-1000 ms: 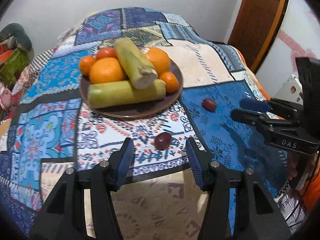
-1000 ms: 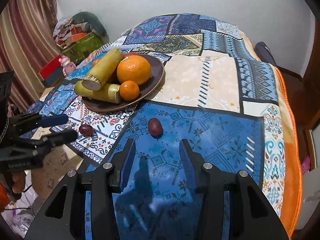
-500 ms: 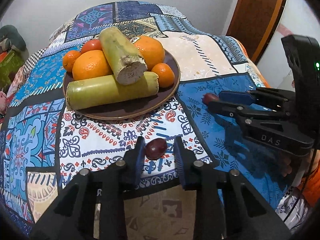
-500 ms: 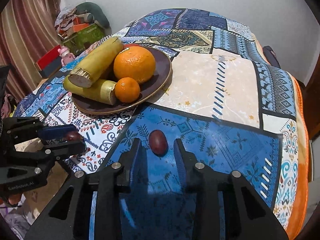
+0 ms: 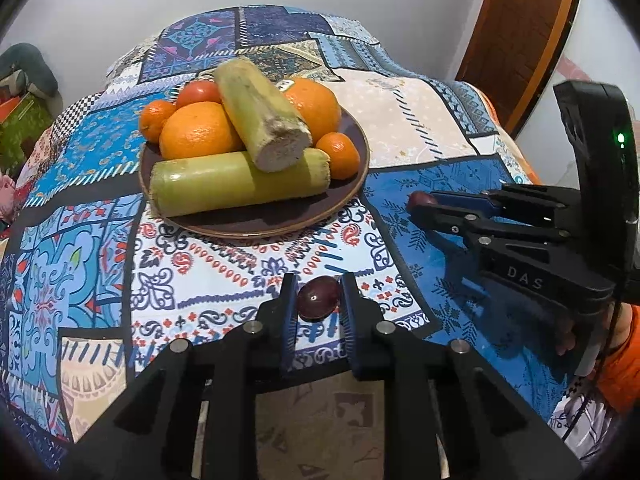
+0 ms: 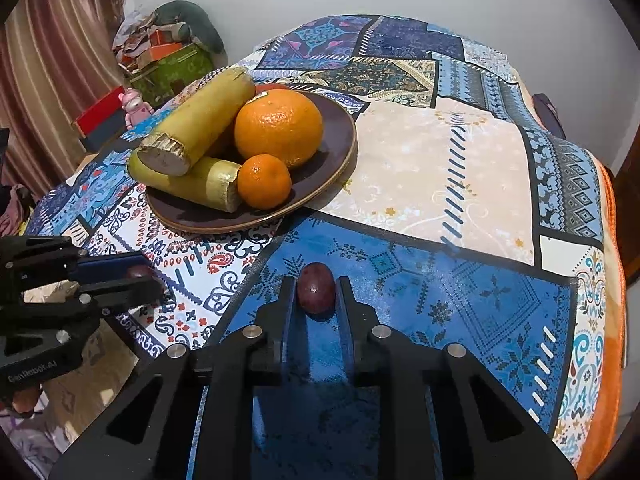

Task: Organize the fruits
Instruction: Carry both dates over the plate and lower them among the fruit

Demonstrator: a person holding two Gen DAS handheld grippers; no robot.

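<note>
Left wrist view shows a dark red plum [image 5: 319,298] pinched between the two blue pads of the left gripper [image 5: 318,300], both pads pressed against its sides, over the red-and-white patterned patch of the bedspread [image 5: 200,272] close to its near edge. Whether the plum rests on the cloth or is just clear of it cannot be told.

Right wrist view shows a second dark red plum [image 6: 315,288] clamped in the same way by the right gripper [image 6: 314,290], on the blue patch of the bedspread near the near edge, to the right of the first plum. Each gripper also appears in the other's view, fingers closed around its plum.

Beyond both plums, toward the middle of the bed, sits a brown plate [image 5: 344,204]. It carries two yellow-green sugarcane pieces [image 5: 240,182], one lying flat along the plate's near rim and the other leaning across it with its cut end facing forward. Around them are two large oranges [image 5: 198,132], two small mandarins [image 5: 338,154] and a red tomato [image 5: 198,92] at the back.

A wooden door [image 5: 520,40] stands past the bed's far right corner, and a pile of clutter [image 6: 168,60] beside a striped curtain [image 6: 52,60] lies off its far left corner.
</note>
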